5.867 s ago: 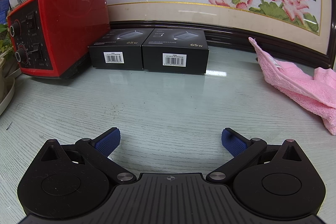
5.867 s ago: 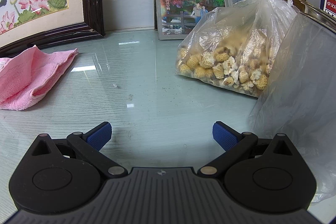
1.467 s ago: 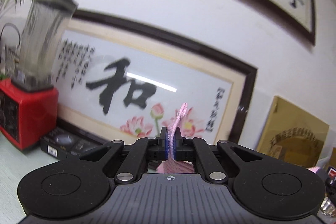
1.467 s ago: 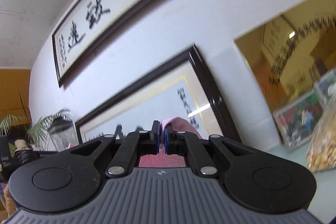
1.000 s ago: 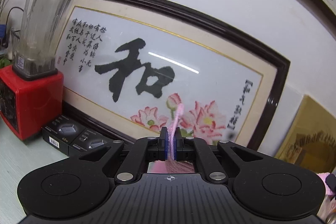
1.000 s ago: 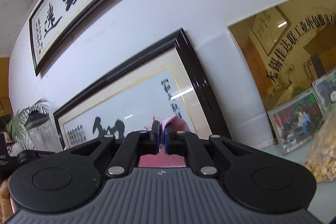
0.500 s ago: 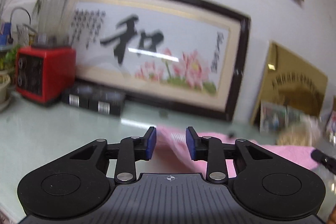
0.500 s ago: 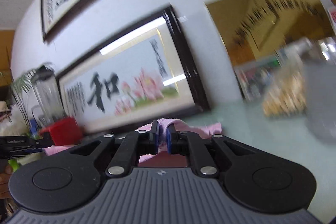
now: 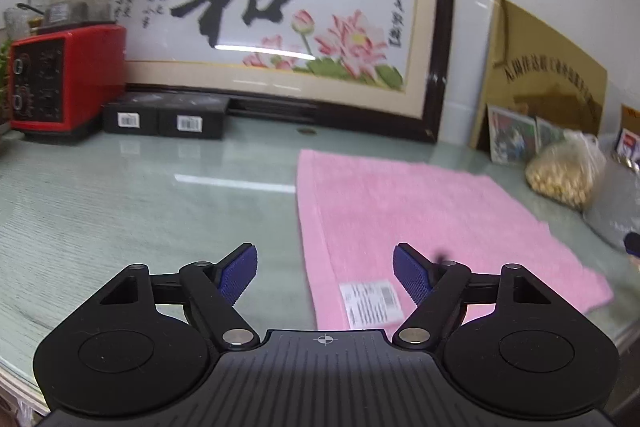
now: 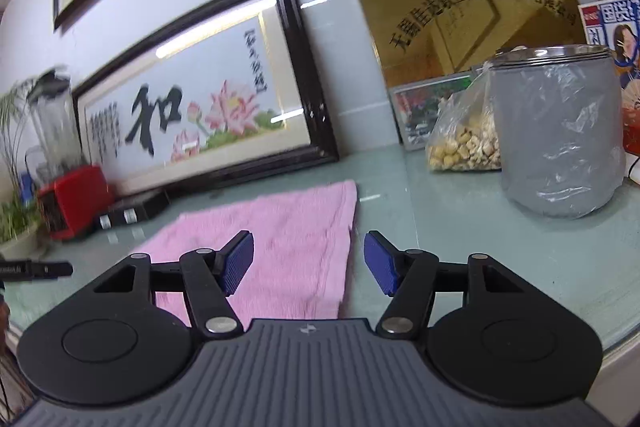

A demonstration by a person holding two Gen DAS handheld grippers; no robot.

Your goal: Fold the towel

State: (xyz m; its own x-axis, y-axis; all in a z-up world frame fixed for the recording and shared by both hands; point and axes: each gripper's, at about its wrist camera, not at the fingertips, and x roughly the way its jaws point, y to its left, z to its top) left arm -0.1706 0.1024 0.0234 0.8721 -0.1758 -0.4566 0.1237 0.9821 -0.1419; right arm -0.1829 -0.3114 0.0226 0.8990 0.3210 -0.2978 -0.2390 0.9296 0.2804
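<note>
Both grippers have let go since the earlier frames: the left gripper (image 9: pixel 324 273) and the right gripper (image 10: pixel 309 263) now hold their blue-padded jaws wide apart with nothing between them. The pink towel (image 9: pixel 420 223) lies spread flat on the pale green desk (image 9: pixel 140 203), its white label (image 9: pixel 370 303) near the left gripper's right pad. Behind it leans a framed lotus embroidery (image 9: pixel 280 27). A red blender (image 9: pixel 64 75) and two black boxes (image 9: pixel 164 117) stand to the left; a bag of snacks (image 10: pixel 464 143) and a plastic-wrapped grey jar (image 10: pixel 556 135) stand to the right.
</note>
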